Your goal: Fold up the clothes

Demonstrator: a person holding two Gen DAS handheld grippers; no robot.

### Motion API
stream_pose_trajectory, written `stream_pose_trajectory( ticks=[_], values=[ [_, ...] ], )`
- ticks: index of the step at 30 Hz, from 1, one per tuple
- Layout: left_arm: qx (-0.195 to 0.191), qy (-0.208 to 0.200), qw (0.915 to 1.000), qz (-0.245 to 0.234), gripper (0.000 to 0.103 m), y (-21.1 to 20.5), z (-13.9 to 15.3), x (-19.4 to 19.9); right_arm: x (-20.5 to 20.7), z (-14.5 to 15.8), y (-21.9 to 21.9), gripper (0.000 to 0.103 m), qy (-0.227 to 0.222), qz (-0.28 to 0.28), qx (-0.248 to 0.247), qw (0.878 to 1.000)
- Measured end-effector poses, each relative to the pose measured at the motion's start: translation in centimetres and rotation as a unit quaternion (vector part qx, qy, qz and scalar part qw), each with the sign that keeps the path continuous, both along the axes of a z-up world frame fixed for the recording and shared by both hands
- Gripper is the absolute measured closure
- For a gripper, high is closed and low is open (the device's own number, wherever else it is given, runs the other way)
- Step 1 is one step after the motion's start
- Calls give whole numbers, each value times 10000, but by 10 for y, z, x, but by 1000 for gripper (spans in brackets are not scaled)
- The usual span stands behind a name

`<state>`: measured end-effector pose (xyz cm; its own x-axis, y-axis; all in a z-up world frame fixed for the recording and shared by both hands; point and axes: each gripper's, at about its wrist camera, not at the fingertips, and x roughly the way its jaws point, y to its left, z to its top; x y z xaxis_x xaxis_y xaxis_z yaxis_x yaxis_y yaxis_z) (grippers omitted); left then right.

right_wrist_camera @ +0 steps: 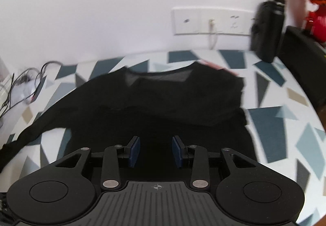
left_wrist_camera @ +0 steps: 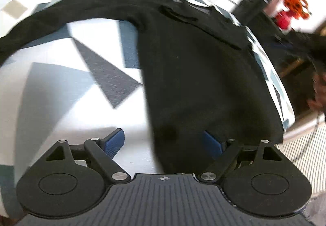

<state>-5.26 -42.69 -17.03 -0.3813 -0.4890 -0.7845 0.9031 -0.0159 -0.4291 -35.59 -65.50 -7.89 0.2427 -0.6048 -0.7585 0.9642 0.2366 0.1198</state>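
A black long-sleeved top (right_wrist_camera: 163, 99) is spread flat on the patterned counter (right_wrist_camera: 285, 124), one sleeve (left_wrist_camera: 51, 20) stretched outward. Nothing is held: the left tongs (left_wrist_camera: 163, 142) gape wide, the right tongs (right_wrist_camera: 155, 151) partly. That sleeve is judged next to be gripped and folded inward.

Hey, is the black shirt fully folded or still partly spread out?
Partly folded. One side of the shirt is turned in over the body, while the other sleeve lies stretched across the tablecloth.

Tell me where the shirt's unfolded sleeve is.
In the right wrist view, the sleeve stretches left from the black shirt across the patterned tablecloth, below the cables.
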Motion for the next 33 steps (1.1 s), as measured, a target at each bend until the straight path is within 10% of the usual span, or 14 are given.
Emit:
stream_pose_trajectory(
  ticks=[3,6,16,23,33],
  values=[
    [71,43,9982,-601,65,5,0,-17,18,17,-9,71,114,5,-310,9995],
    [119,-81,9953,-962,65,9,3,-24,21,44,-28,71,110,26,-703,9975],
    [-726,-94,9971,-228,31,-22,57,8,-24,81,-88,68,-42,-452,-1335,9900],
    [-935,-1501,9842,-112,19,-96,56,-20,-97,16,-115,67,-478,-925,-621,9926],
    [-785,-2307,9644,-1024,16,-233,18,-84,-127,-77,-82,55,25,-453,-474,9978]
  ],
)
